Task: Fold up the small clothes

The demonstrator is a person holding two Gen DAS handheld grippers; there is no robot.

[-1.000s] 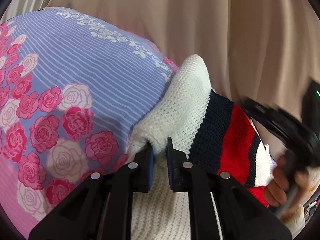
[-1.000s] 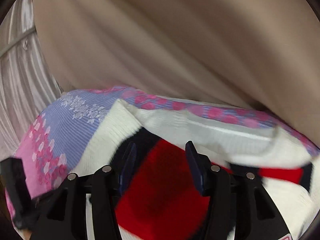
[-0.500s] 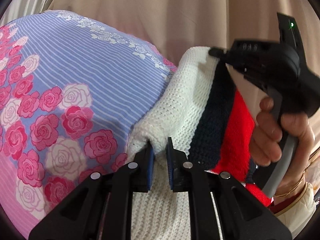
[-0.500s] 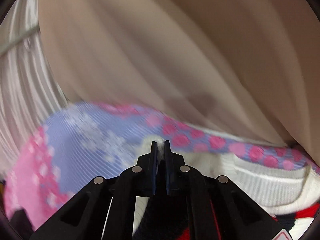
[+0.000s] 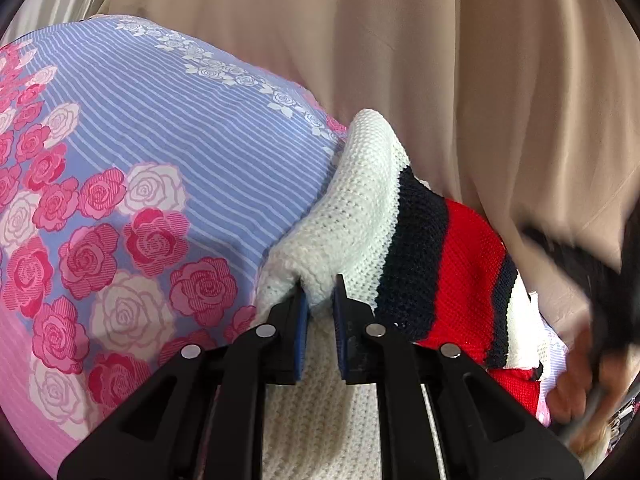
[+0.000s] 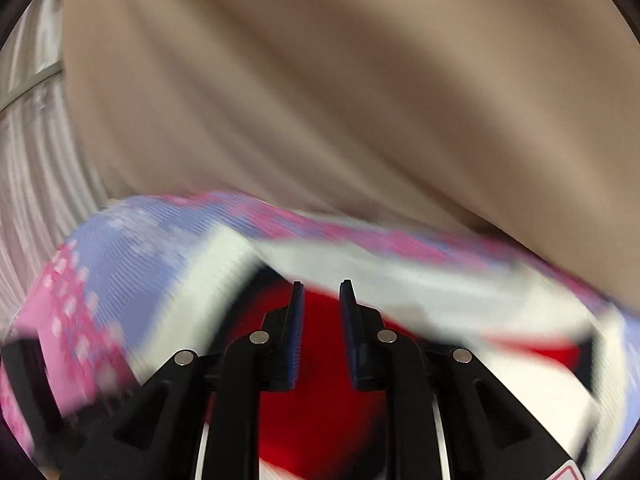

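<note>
A small knit sweater (image 5: 380,216), white with navy and red stripes, lies on a floral bedsheet (image 5: 160,140). My left gripper (image 5: 319,300) is shut on a fold of its white edge and holds it raised. In the blurred right wrist view, my right gripper (image 6: 321,300) is open with nothing between its fingers, just above the sweater's red stripe (image 6: 320,412). The right gripper and the hand holding it show as a dark blur at the right edge of the left wrist view (image 5: 600,280).
Beige curtain folds (image 5: 440,60) hang close behind the bed's far edge. A pale pleated sheer curtain (image 6: 36,208) hangs at the left. The blue striped, pink-rose sheet stretches off to the left.
My right gripper was shut on the sweater's white edge up high; it has let go, opened, and moved down and back over the red stripe. My left gripper has kept its hold.
</note>
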